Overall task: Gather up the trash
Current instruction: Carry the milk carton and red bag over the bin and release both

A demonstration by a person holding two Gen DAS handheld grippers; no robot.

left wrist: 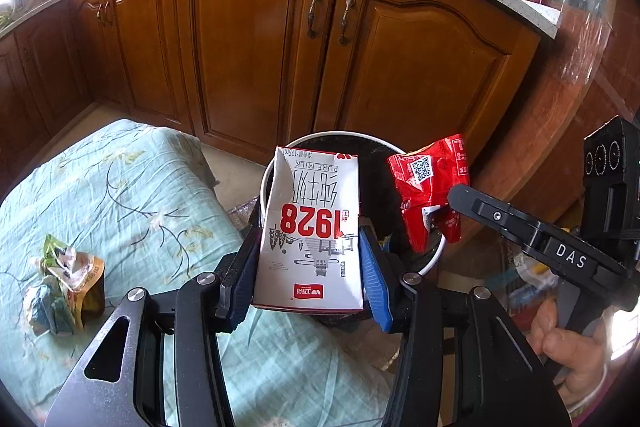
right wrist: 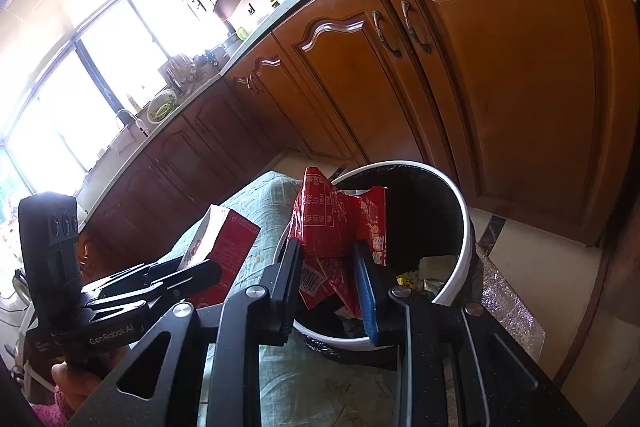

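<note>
My left gripper (left wrist: pixel 310 263) is shut on a white milk carton (left wrist: pixel 312 231) marked 1928 and holds it upright over the near rim of a white-rimmed bin (left wrist: pixel 434 261) lined with a black bag. My right gripper (right wrist: pixel 328 275) is shut on a crumpled red snack wrapper (right wrist: pixel 336 223) and holds it over the bin (right wrist: pixel 460 267). The wrapper (left wrist: pixel 432 183) and the right gripper (left wrist: pixel 460 199) also show in the left wrist view; the carton (right wrist: pixel 224 243) shows at left in the right wrist view. Some trash lies inside the bin.
A crumpled green and orange wrapper (left wrist: pixel 64 287) lies on the green floral cloth (left wrist: pixel 132 195) at the left. Wooden kitchen cabinets (left wrist: pixel 256 51) stand behind the bin. A round wooden table edge (left wrist: pixel 560 67) is at the right.
</note>
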